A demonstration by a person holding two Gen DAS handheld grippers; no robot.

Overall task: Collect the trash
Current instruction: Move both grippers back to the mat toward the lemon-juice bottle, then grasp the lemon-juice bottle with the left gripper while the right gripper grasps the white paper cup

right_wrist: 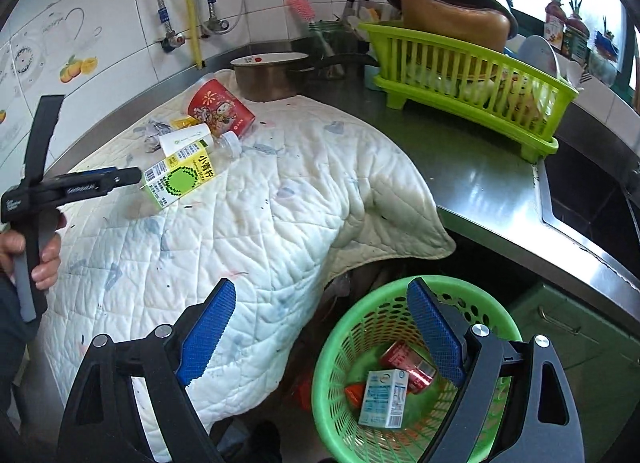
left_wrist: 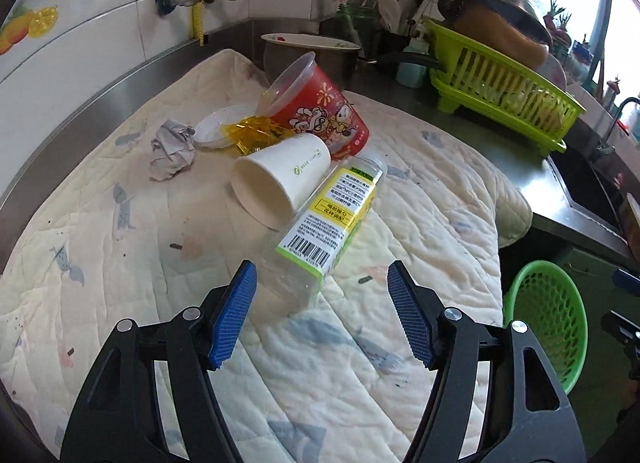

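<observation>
The steel desk [right_wrist: 480,183] ran ahead of both my claws, and the white quilted cloth [right_wrist: 260,215] covered most of it, one corner drooping over the desk's edge. Beyond my right claw [right_wrist: 324,327] and to its right stood the lime dish rack [right_wrist: 460,75] with a metal bowl upturned on top. Directly below that claw, off the desk, sat the green trash basket [right_wrist: 360,343] — in it lay a white carton [right_wrist: 384,397], a red can [right_wrist: 404,359] and something orange I could not make out. My right claw hung released, blue pads wide apart, nothing between them.

My left claw [left_wrist: 322,295] was likewise spread open and empty, aimed along the cloth. Just ahead of it, its clear base lying between the two fingertips' line, lay the plastic bottle [left_wrist: 320,219] on its side, yellow-green label up, cap pointing away from me. I could not tell whether either pad touched it. Resting against the bottle on its left was the white paper cup [left_wrist: 276,183], tipped over with its mouth toward me. Behind the cup lay the red printed tub [left_wrist: 320,111], also on its side. Left of that, farther from the claw — a yellow wrapper [left_wrist: 256,133], a white lid [left_wrist: 216,127], and a crumpled grey paper wad [left_wrist: 172,147].
</observation>
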